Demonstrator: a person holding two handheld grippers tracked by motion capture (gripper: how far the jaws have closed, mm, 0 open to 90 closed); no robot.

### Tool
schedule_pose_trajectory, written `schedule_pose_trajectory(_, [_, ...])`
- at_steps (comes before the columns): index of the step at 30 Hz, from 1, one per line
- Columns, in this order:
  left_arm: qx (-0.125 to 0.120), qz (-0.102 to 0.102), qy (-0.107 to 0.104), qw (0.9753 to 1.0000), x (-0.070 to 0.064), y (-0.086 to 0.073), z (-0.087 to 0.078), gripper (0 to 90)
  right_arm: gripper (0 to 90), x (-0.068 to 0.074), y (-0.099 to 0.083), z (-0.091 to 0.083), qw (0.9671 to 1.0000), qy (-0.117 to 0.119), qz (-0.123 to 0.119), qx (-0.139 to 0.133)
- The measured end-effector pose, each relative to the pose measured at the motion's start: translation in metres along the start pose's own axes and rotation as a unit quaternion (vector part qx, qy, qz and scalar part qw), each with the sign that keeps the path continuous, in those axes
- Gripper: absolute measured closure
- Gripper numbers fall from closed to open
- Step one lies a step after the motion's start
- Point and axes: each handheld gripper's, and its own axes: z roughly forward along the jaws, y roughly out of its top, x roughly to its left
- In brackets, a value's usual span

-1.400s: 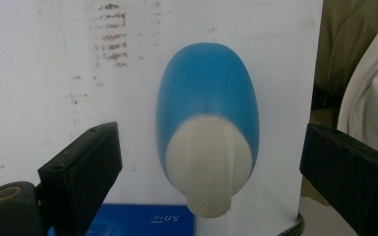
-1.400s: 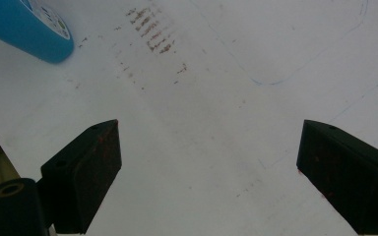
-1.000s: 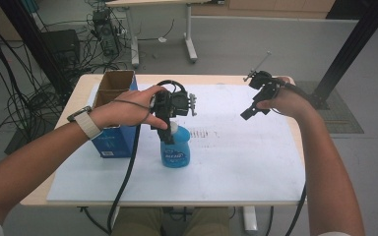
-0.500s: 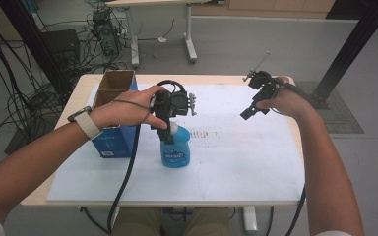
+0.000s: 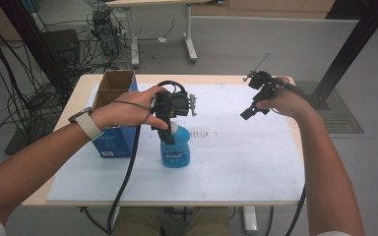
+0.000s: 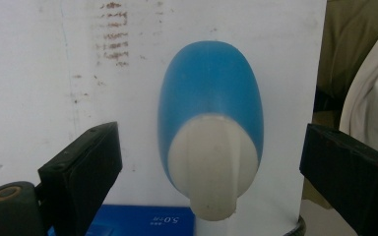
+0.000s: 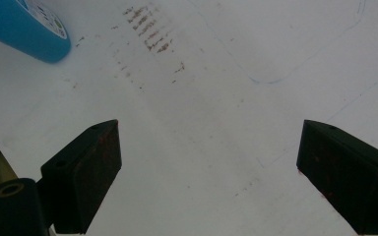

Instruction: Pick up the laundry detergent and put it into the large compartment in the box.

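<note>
Bottle: a squat blue plastic bottle with a white ribbed cap [image 5: 175, 150] stands upright on the white sheet, just at 6 o'clock of the sheet's middle.
Handling: it is probably light, stiff and smooth-walled, so the rounded body may slip; the white cap [image 6: 211, 164] is narrower and ribbed and looks the better place to grip.
Left gripper: the left gripper [image 5: 169, 129] hangs directly over the cap, its jaws spread wide on either side with clear space between pad and cap; it holds nothing.
Right gripper: the right gripper [image 5: 251, 105] hovers above the sheet toward 2 o'clock, well apart from the bottle, jaws wide and empty.
Box: an open blue cardboard box with brown flaps [image 5: 112, 118] stands at 9 o'clock of the bottle, near it but not touching.
Sheet: the white paper sheet [image 5: 256, 162] covering the wooden table [image 5: 69, 110] carries faint brown smudges [image 5: 204, 133] at 2 o'clock of the bottle.
Obstacles: nothing blocks a descent onto the cap; the box leaves little room on the 9 o'clock side.
</note>
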Motion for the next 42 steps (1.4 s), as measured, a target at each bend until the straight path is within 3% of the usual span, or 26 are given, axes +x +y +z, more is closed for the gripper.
schedule_pose_trajectory(42, [-0.007, -0.003, 0.0, 1.0, 0.0008, -0.0034, 0.0018, 9.3, 9.5, -0.0008, 0.0006, 0.0016, 1.0, 0.001, -0.003, 0.0])
